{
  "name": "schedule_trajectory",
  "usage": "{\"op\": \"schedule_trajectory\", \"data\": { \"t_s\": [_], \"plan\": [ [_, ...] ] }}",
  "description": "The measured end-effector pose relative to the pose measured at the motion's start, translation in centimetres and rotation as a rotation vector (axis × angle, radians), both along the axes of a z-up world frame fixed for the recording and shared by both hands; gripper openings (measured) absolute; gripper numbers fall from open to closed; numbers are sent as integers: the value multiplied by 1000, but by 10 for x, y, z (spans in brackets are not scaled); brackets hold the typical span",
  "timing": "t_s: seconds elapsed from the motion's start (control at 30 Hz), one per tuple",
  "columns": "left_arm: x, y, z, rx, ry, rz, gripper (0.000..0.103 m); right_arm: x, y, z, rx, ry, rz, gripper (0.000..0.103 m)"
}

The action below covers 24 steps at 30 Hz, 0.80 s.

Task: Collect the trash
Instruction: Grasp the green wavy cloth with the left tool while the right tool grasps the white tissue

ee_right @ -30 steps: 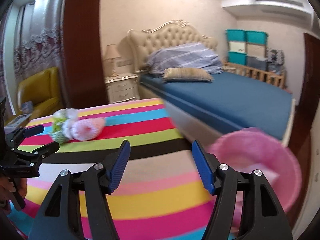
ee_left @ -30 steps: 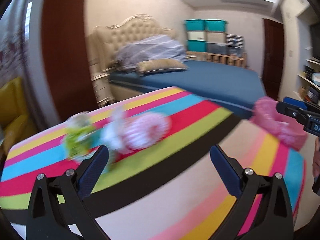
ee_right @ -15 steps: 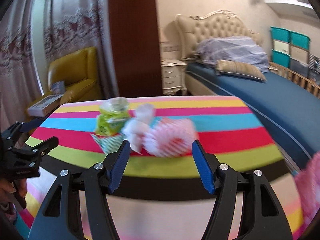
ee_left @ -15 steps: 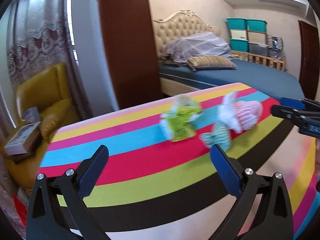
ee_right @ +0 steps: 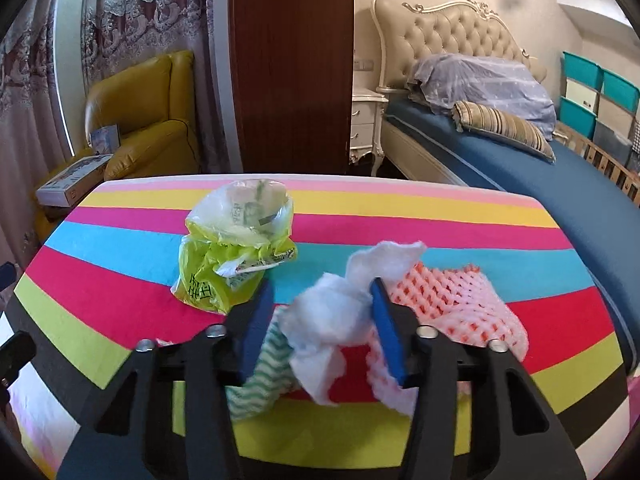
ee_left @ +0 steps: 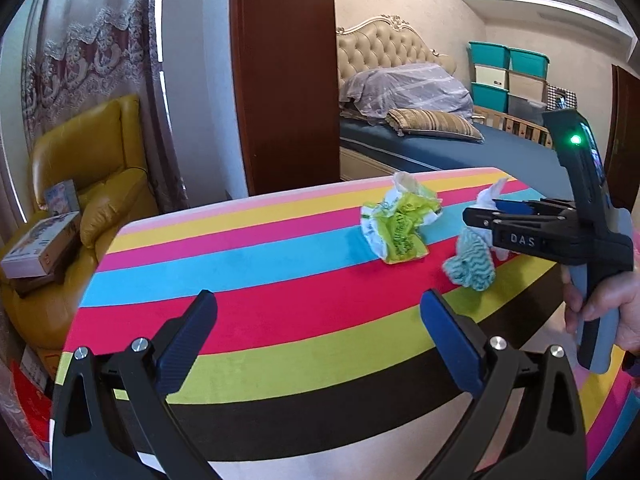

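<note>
The right tool (ee_right: 322, 304) is closing around white tissue (ee_right: 340, 312), crowded by a green bag (ee_right: 232, 256) and pink netting (ee_right: 452, 304); "DAS" is printed on it. The left tool (ee_left: 316, 336) is held wide, empty.

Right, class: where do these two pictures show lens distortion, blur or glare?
Left wrist view: the striped table edge bows and the corners go dark; all sharp. Right wrist view: same bowing, white tissue between the closing right tool slightly soft; no strong glare.
</note>
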<state>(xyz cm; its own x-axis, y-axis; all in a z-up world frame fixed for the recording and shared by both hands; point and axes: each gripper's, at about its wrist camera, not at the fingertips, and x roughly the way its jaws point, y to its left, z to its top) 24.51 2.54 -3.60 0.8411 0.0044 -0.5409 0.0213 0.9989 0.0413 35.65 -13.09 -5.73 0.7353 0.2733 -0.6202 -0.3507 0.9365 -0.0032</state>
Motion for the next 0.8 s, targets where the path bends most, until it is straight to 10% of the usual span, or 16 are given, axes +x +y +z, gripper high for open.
{"op": "schedule_trajectory", "data": {
  "t_s": [0.6, 0.8],
  "plan": [
    [86, -117, -26, -54, 164, -255, 97, -109, -130, 36, 112, -138, -68, 29],
    [113, -138, -37, -51, 248, -288, 78, -119, -171, 20, 173, -90, -141, 29]
  ]
}}
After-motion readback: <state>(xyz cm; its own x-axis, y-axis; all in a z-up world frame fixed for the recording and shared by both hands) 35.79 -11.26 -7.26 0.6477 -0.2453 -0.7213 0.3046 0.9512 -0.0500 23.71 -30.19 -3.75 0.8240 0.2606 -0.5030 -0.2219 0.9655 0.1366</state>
